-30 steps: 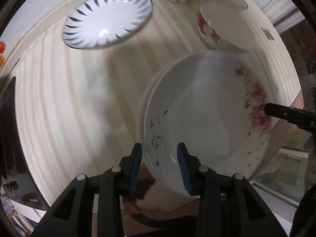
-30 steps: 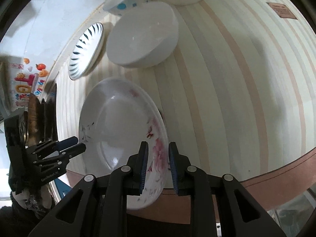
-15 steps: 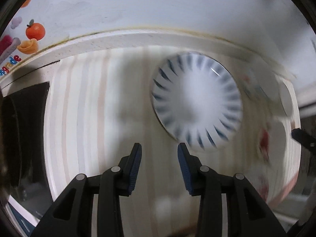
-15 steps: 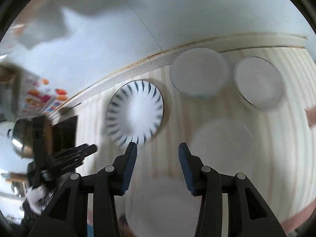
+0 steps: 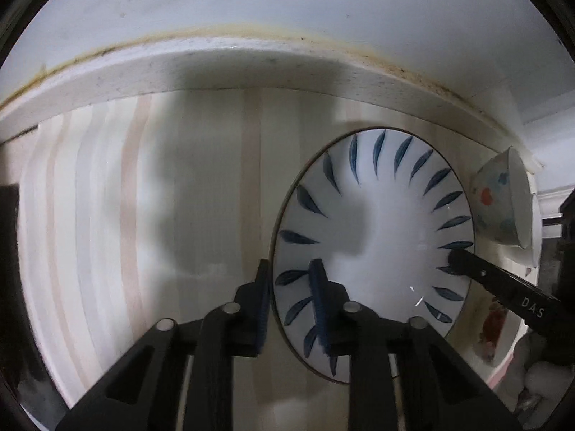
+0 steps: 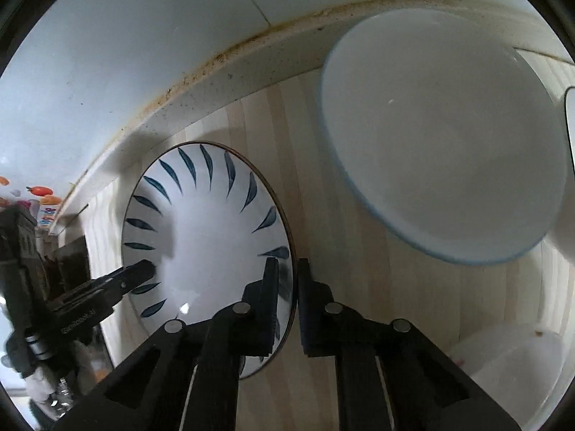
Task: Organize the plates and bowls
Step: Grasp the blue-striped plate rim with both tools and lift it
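Note:
A white plate with blue leaf marks [image 5: 381, 237] lies on the striped wooden counter near the back wall. My left gripper [image 5: 291, 298] straddles its left rim, one finger outside and one over the plate, jaws still a little apart. My right gripper [image 6: 287, 287] straddles its right rim [image 6: 287, 237] with a narrow gap; the plate also shows in the right wrist view [image 6: 208, 251]. Each gripper shows in the other's view: the right [image 5: 463, 262], the left [image 6: 143, 273].
A large white bowl with a blue rim [image 6: 442, 136] stands just right of the plate. A dotted bowl [image 5: 503, 201] sits by the wall. A flowered plate [image 5: 496, 327] lies at the counter's front right. The raised back ledge [image 5: 251, 68] runs behind.
Both grippers left the flowered plate, swung to the blue-leaf plate and now straddle its opposite rims. The right jaws have narrowed around the rim.

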Motion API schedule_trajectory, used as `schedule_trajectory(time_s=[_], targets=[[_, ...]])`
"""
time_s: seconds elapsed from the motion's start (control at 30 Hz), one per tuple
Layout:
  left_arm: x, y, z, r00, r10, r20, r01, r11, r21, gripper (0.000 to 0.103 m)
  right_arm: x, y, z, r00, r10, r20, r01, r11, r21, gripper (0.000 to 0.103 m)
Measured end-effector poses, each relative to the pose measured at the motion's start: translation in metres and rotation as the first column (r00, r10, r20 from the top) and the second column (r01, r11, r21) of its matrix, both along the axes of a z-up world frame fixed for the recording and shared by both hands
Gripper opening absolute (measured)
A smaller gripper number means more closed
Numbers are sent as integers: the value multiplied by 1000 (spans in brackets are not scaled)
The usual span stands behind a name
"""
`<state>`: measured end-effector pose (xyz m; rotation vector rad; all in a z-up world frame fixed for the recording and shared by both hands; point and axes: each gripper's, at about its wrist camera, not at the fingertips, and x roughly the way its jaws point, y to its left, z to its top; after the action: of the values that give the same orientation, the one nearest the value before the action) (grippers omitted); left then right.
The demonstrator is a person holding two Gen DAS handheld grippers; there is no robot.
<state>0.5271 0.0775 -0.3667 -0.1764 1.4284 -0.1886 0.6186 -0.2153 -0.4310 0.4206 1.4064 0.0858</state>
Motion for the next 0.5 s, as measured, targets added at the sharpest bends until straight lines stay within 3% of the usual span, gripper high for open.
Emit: schedule_trajectory(time_s=[0.2,0.5], targets=[[-10,-8,11,1000,-15,27,14,999,36,18,-9,0,5,999,11,30,-12,1000,4,10],[-40,-15,53,995,-15,98,12,999,36,18,-33,4,55,992,66,104,-63,998,-26,10]])
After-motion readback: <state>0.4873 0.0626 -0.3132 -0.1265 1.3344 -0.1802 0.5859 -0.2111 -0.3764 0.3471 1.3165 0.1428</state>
